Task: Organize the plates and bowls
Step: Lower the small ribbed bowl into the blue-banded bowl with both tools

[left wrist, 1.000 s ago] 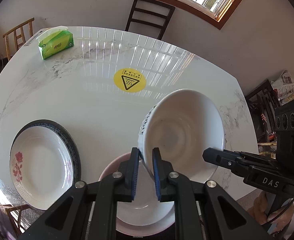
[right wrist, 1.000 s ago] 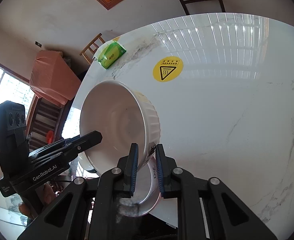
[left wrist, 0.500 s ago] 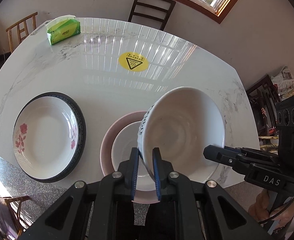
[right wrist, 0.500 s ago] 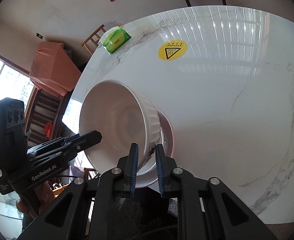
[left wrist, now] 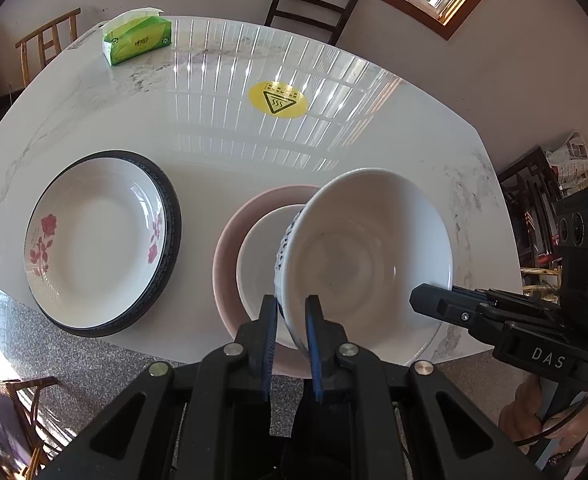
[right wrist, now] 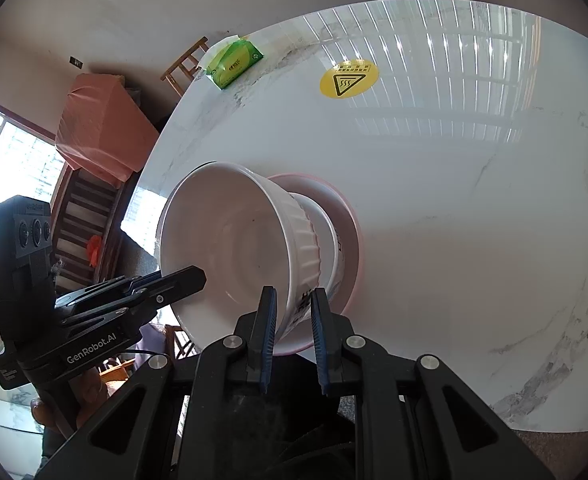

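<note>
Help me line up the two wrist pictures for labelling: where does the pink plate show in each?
Left wrist: the pink plate lies low and centre, under a white bowl, partly hidden by the held ribbed white bowl.
Right wrist: the pink plate peeks out right of the ribbed white bowl, centre.
Shared landmark: the yellow warning sticker on the table beyond it.

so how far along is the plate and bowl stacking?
Done: the flower plate sits nested in the black-rimmed plate.
In hand: left gripper and right gripper pinch opposite rims of the big white bowl, tilted above the smaller bowl in the pink plate.
Left: lower it in and release.
</note>
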A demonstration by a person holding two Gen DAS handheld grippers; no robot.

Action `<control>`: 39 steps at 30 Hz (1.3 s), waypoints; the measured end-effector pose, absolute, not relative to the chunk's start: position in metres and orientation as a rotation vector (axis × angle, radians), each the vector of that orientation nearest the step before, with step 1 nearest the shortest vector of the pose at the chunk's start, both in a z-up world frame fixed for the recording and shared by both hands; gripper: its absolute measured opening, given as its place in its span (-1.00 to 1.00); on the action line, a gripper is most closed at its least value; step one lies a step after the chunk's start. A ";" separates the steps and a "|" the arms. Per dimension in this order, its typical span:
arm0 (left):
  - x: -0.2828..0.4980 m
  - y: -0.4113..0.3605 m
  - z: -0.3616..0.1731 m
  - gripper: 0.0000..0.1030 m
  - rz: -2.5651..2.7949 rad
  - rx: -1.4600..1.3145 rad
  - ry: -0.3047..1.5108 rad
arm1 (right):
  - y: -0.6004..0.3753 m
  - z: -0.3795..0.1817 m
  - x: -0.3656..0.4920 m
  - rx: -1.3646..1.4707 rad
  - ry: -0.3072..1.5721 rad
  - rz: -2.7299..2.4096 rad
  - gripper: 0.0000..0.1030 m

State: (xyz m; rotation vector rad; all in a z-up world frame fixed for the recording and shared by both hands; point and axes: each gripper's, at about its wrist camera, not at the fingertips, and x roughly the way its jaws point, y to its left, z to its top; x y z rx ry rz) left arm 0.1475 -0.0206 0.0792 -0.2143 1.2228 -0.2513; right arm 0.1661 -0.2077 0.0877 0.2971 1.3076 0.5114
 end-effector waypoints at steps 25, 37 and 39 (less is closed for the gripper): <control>0.147 -0.018 0.068 -0.72 -0.236 -0.228 1.263 | -0.200 0.075 0.165 0.300 1.337 0.507 -0.68; 0.148 -0.021 0.066 -0.72 -0.229 -0.216 1.262 | -0.200 0.073 0.166 0.309 1.346 0.506 -0.69; 0.149 -0.022 0.066 -0.72 -0.229 -0.213 1.260 | -0.200 0.072 0.166 0.308 1.347 0.505 -0.69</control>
